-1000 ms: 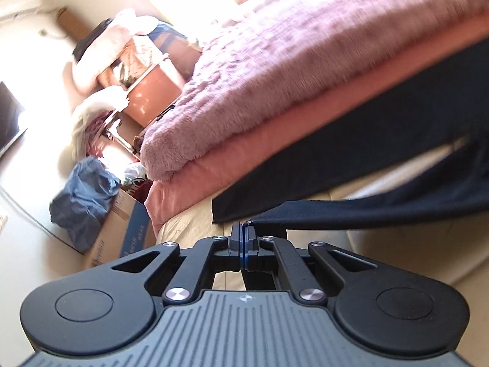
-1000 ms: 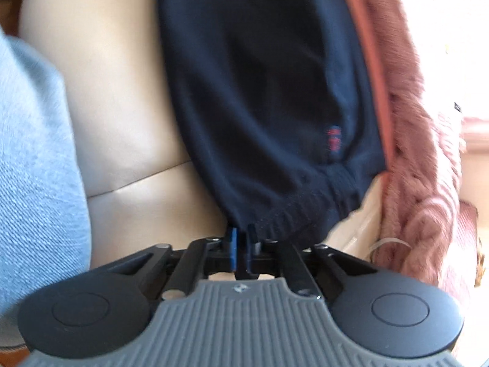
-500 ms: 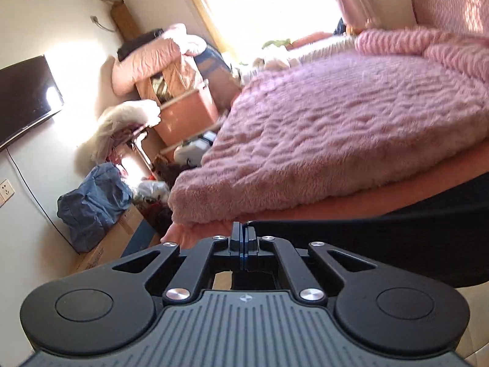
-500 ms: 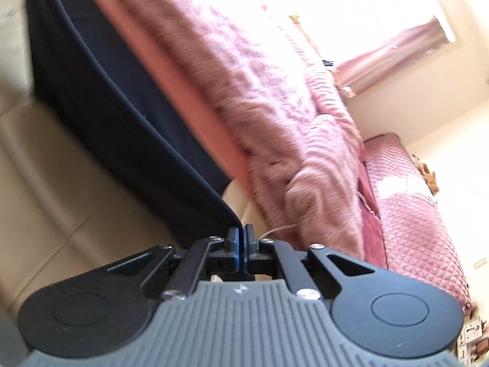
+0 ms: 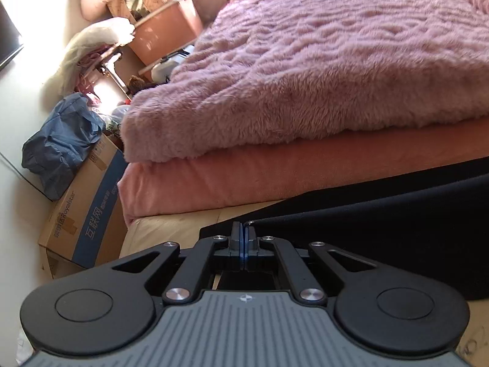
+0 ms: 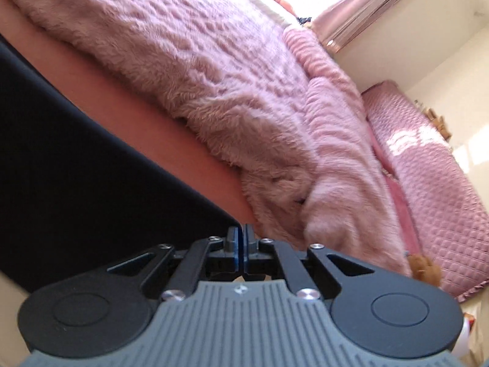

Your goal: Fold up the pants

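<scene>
**Dark pants pinched at both ends, soft and floppy**

The left claw [image 5: 243,233] is clamped on the pants [image 5: 382,214], which stretch off toward 3 o'clock beside the bed [image 5: 305,165]. The right claw [image 6: 240,236] is clamped on their corner, cloth toward 9 o'clock. Light, limp fabric; edges are best gripped.

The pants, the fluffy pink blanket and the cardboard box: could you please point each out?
pants [image 5: 397,214], left wrist view, taut dark fabric.
fluffy pink blanket [image 5: 321,61], left wrist view, top surface.
cardboard box [image 5: 88,214], left wrist view, printed side.
</scene>
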